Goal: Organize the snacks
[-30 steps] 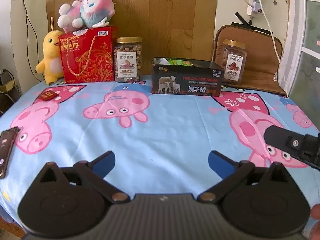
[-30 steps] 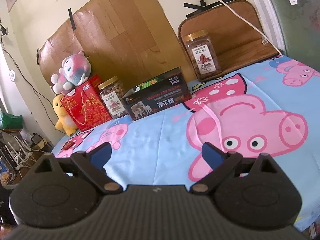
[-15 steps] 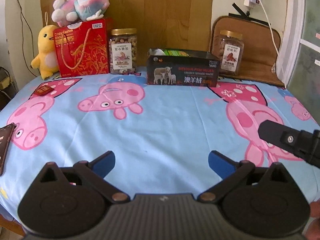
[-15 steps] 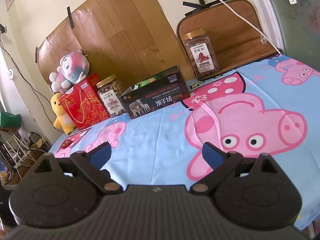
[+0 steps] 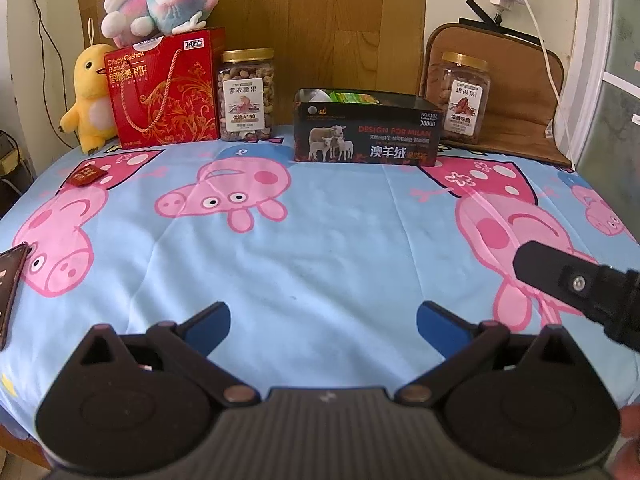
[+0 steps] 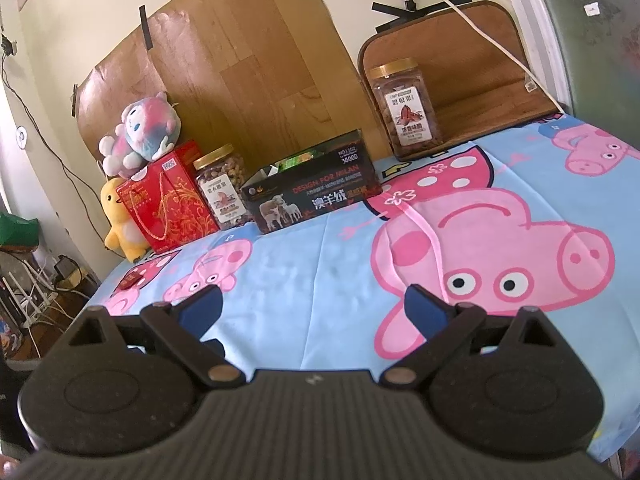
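A black open box (image 5: 366, 130) with snack packets inside stands at the back middle of the table; it also shows in the right wrist view (image 6: 316, 196). A nut jar (image 5: 247, 94) stands left of it, beside a red gift box (image 5: 164, 88). A second jar (image 5: 464, 98) stands at the back right. A small red packet (image 5: 85, 175) lies at the far left. My left gripper (image 5: 323, 320) is open and empty over the near table. My right gripper (image 6: 314, 306) is open and empty; one of its fingers (image 5: 560, 276) shows at the right of the left wrist view.
The table wears a blue cloth (image 5: 320, 248) with pink pigs. A yellow plush duck (image 5: 90, 96) and a pink plush (image 5: 160, 0) sit at the back left. A dark phone (image 5: 10, 280) lies at the left edge. A brown cushion (image 5: 516, 92) leans at the back right.
The left gripper has pulled back and tilted slightly, so the back row of objects sits higher and a little farther. The right gripper has barely moved. Both stay open.
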Motion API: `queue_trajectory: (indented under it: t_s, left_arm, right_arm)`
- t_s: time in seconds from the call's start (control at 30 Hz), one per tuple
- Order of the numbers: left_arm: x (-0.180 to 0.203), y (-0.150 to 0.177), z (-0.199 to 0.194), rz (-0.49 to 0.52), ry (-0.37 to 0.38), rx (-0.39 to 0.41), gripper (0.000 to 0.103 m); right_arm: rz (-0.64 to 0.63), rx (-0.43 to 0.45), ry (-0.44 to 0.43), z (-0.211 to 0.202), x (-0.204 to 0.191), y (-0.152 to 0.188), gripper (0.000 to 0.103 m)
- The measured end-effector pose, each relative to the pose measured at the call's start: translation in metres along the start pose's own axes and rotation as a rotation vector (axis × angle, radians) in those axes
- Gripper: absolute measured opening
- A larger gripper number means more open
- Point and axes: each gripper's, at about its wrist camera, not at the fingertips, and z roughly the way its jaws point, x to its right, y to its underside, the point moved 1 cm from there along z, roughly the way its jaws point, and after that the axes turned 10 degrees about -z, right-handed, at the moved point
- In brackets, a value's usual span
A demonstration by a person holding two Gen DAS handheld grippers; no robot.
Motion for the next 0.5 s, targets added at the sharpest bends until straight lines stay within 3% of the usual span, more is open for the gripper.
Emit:
queue_trajectory:
  t_s: [0.5]
  left_arm:
    - [-0.0011, -0.0003, 0.0002, 0.005, -0.001, -0.001, 0.103]
  right_arm:
    - [-0.01, 0.001, -0.006, -0.0006, -0.0028, -0.0008, 0.099]
